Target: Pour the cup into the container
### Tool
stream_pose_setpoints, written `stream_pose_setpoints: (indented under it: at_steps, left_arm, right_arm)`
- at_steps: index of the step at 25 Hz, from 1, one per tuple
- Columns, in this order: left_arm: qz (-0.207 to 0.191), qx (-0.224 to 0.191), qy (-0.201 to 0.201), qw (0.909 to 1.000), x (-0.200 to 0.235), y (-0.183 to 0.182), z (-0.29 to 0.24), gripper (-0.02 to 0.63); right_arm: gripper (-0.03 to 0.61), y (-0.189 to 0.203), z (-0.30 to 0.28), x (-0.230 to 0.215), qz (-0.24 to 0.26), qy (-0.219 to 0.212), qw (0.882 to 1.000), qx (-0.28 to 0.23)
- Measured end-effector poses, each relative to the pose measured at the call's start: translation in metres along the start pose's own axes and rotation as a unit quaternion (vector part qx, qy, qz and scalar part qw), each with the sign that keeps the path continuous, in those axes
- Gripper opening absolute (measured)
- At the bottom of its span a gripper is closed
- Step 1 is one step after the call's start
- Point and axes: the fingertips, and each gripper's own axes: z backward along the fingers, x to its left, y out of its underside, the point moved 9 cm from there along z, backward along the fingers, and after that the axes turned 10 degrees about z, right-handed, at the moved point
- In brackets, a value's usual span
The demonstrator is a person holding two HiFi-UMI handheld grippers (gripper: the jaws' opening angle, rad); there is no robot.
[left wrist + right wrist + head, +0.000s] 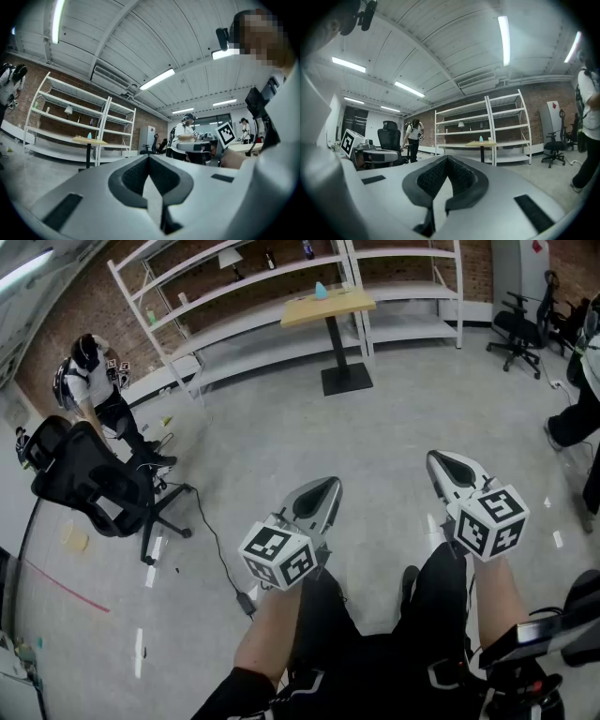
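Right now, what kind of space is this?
Probably an open lab or workshop-style office: white metal shelving against a brick wall, a black office chair on a bare concrete floor, and a small wooden-top pedestal table.

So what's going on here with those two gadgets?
A person holds a left gripper and a right gripper level above the floor, both with jaws together and empty. No pouring has begun: a small table with a light blue item on it stands far ahead by the shelves. Another person bends beside an office chair.
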Motion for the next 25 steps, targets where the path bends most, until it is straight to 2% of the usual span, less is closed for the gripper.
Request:
stream_pose_setpoints:
  at_steps: [20, 25]
  left_arm:
    - [-0.006, 0.004, -0.001, 1.0, -0.008, 0.01, -0.007, -0.002]
    - [-0.01, 0.02, -0.01, 0.9997, -0.004, 0.015, -0.003, -0.002]
  right_arm:
    - [0.002, 0.006, 0.004, -0.007, -0.009, -0.002, 1.0, -0.001]
    - [0.002, 0.013, 0.001, -0.003, 0.015, -0.006, 1.0, 0.016]
